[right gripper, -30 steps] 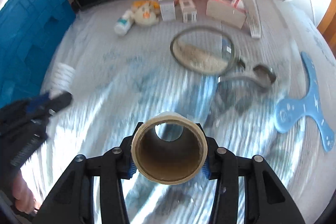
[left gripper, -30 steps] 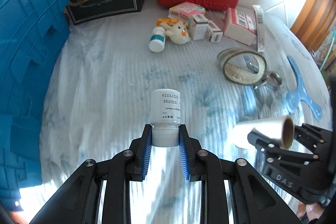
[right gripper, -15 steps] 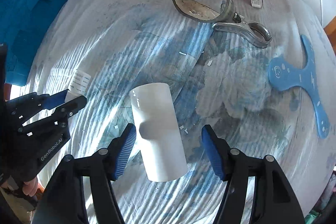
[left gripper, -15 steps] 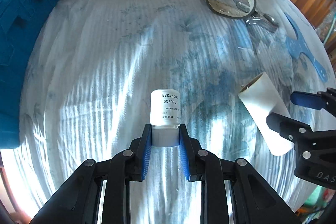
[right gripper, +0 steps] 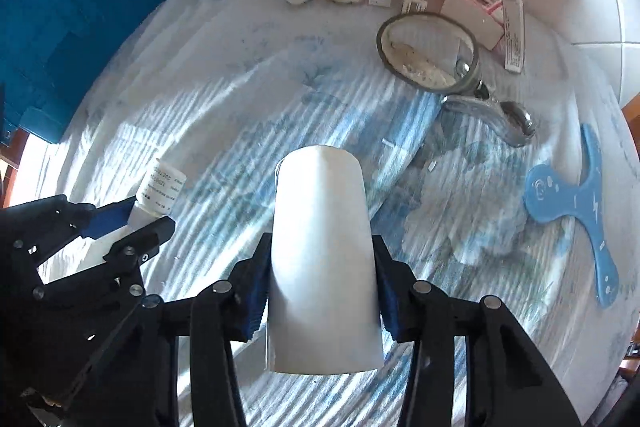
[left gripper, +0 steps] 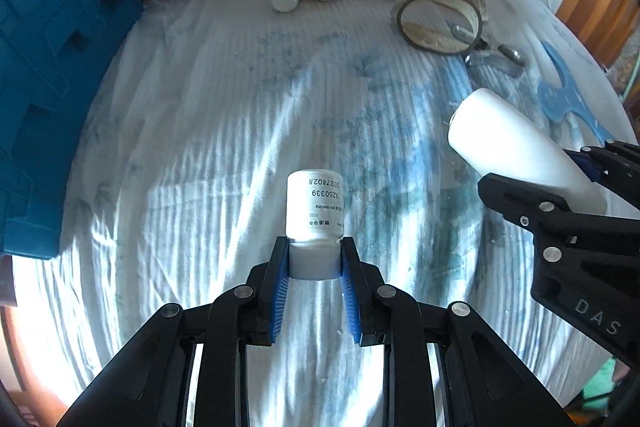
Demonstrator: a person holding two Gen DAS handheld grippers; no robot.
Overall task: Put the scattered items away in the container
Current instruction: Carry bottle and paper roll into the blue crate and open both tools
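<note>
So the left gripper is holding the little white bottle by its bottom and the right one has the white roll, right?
Almost. The left gripper holds the white bottle by its ribbed cap, not its bottom; the left wrist view shows it. The right gripper does have the white roll.

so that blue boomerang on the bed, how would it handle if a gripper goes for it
The boomerang lies flat on the sheet, so getting a finger under its edge is probably awkward. It looks thin and rigid, likely light. Its smooth-looking face may slip between the pads, and a push would likely slide or spin it, not roll it.
</note>
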